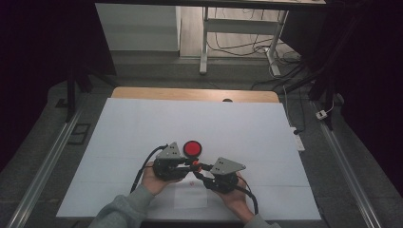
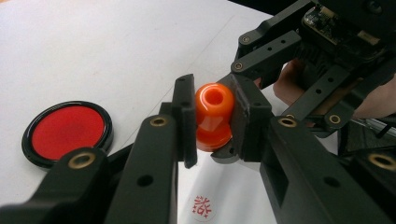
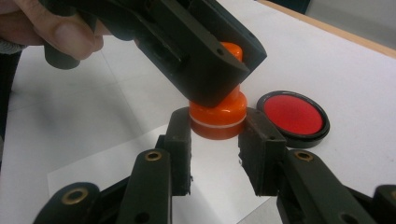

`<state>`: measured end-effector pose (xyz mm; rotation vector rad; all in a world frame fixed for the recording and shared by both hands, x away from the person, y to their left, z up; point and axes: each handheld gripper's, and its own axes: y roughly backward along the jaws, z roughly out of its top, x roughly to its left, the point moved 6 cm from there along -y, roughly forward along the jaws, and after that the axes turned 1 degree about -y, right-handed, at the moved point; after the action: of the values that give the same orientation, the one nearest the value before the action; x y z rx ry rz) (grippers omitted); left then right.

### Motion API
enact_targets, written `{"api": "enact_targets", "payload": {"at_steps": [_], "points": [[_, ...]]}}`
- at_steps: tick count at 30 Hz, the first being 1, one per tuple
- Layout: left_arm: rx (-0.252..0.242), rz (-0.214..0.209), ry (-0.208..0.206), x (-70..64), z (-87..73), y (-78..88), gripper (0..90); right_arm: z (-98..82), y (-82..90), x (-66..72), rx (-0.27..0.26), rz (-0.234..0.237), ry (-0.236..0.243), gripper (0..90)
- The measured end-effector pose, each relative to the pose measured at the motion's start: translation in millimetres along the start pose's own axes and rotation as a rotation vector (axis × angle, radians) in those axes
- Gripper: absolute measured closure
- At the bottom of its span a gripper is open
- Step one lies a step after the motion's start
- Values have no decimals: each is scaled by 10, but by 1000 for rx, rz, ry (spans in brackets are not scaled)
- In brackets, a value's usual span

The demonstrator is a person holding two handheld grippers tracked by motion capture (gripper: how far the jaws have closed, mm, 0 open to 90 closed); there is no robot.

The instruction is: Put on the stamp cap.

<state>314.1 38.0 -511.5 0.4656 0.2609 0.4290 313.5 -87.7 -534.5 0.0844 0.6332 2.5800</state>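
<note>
Left gripper view: both grippers' jaws clamp the orange stamp between their pads.

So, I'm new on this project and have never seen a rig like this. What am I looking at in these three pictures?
No robot here: a person holds a two-jaw tool in each hand over a table covered in white sheet. The high view looks down from above; the left gripper and right gripper meet near its middle. The other two pictures come from cameras riding on each gripper, looking along its black jaws.

Both grippers are closed on one orange stamp: the left grips its narrower top, the right its wider base, seen in the right gripper view. Beside it lies a round red ink pad in a black rim. On a smaller paper below, a red stamped mark is printed.
</note>
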Motion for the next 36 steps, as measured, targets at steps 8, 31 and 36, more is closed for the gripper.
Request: {"api": "enact_targets", "payload": {"at_steps": [8,31,36], "points": [[20,21,-22,-11,-37,-46,731,-38,-15,-8,35,1,-6,653],[2,35,-32,-13,8,-18,728,-13,-6,-28,2,13,0,613],[-8,37,-26,-4,18,-2,727,-18,-6,-38,4,10,2,574]]}}
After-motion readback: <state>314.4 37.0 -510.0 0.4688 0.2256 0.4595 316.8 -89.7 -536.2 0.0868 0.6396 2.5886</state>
